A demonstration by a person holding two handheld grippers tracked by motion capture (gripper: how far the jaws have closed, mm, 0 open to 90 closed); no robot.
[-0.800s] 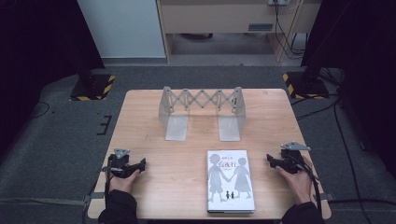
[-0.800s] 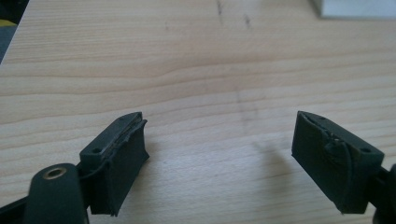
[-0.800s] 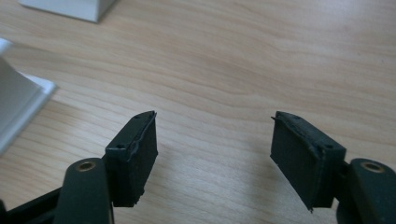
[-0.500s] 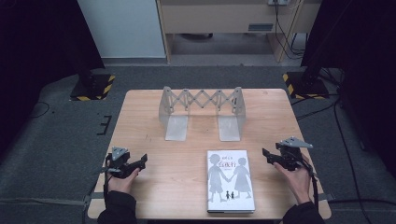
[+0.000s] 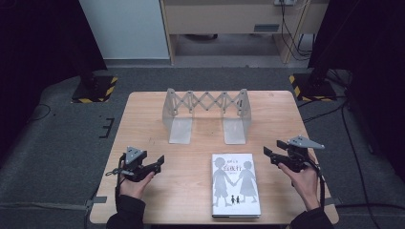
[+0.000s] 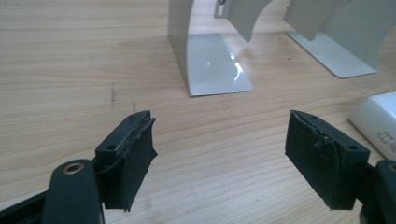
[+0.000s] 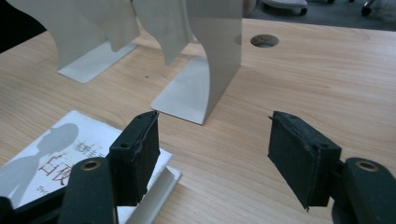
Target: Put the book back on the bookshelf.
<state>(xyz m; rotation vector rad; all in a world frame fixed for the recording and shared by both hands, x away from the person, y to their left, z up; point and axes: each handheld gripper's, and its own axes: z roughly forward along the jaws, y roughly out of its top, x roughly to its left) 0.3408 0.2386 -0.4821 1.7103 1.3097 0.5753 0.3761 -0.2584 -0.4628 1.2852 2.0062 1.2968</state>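
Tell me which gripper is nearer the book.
The right gripper, close beside the book at its top right corner. The left gripper stands farther off across bare table.

The table (image 5: pixel 143 119) is pale wood with a matt, fine-grained top. The rack (image 5: pixel 205 102) is grey sheet metal, smooth, its feet glossy enough to catch light. The book (image 5: pixel 235 185) has a smooth paper cover with a slight sheen. Gripper pads (image 6: pixel 135 154) are black, matt, rough-edged rubber.
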